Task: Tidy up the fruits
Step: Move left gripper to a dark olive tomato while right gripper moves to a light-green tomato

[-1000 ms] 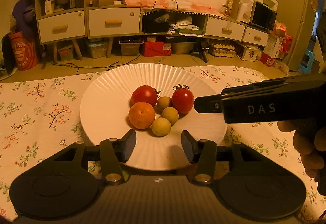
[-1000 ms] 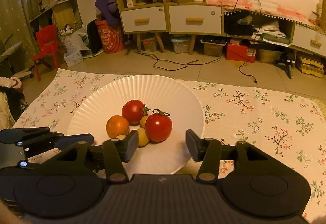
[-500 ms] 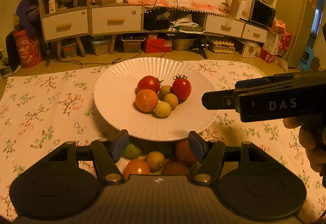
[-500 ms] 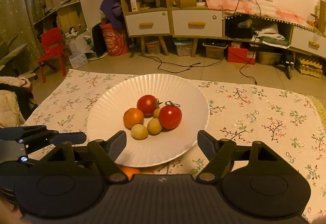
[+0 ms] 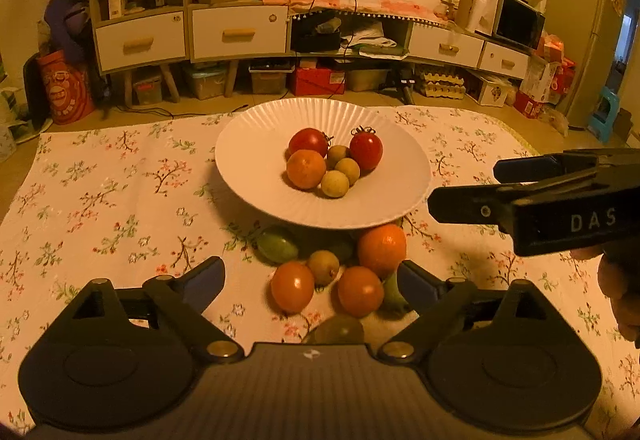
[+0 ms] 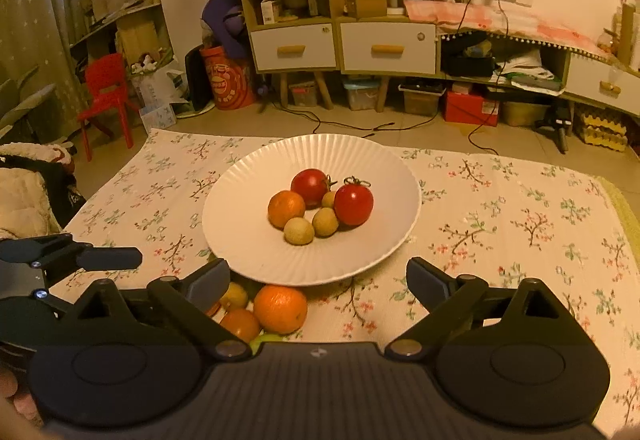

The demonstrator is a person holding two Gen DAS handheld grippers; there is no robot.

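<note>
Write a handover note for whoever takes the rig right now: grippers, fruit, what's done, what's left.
Left gripper: open, jaws have just been opening, gripping nothing; loose fruit lies on the cloth between its fingers.
Right gripper: open, jaws have just been opening, empty, facing the plate's near rim.
White plate: holds two tomatoes, one orange and three small yellowish fruits.
Done: those six sit on the plate.
Left: the pile on the tablecloth in front of the plate: large orange, two smaller orange fruits, a small brownish fruit and several green ones.

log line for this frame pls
left gripper: open, empty | right gripper: open, empty | plate: six fruits | loose fruits: on tablecloth
</note>
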